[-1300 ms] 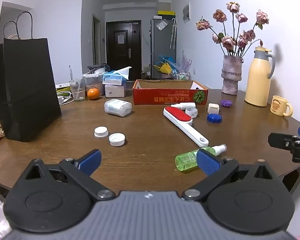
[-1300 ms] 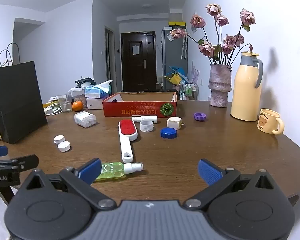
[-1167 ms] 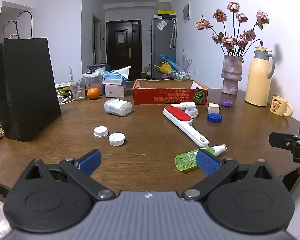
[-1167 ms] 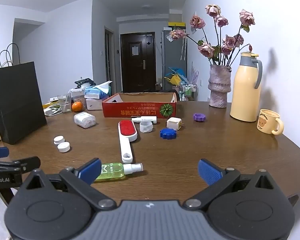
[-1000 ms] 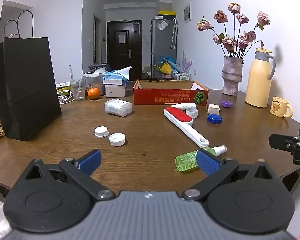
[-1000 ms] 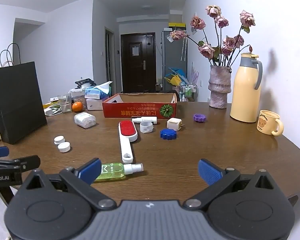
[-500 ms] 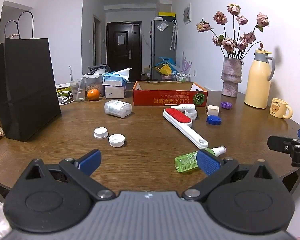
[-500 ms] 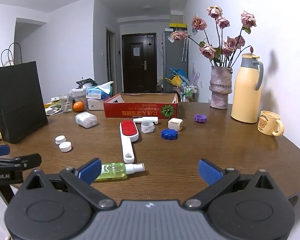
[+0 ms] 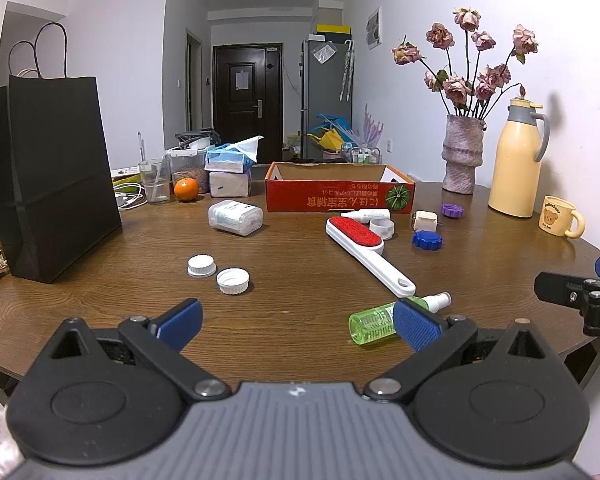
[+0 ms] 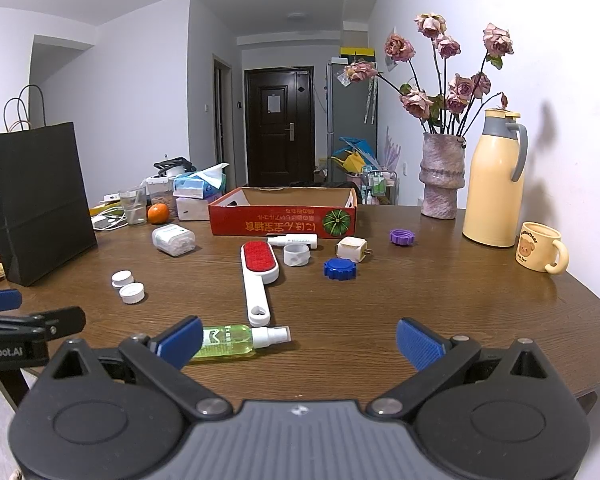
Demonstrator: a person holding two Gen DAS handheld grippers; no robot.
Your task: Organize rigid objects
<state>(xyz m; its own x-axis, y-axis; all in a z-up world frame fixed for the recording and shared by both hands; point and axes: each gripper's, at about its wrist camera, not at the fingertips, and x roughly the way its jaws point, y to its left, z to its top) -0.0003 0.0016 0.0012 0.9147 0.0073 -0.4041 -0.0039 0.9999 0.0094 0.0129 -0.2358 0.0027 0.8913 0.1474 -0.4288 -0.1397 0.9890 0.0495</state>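
Both the left gripper (image 9: 296,320) and right gripper (image 10: 298,340) hover wide open and empty at the table's (image 10: 440,292) near edge, where the nearest loose item, a green spray bottle (image 10: 230,342), lies flat, best pinched squarely across its body for the red box (image 10: 284,210) behind.

Each gripper is showing the same build: a ribbed grey housing at the centre, flanked by two round black discs with triangular cut-outs, and black linkage arms pinned by silver screws. The left gripper (image 9: 296,320) and right gripper (image 10: 298,338) are both wearing blue textured pads (image 9: 414,328). White "nRobot.AI" lettering is showing on the left one's side.
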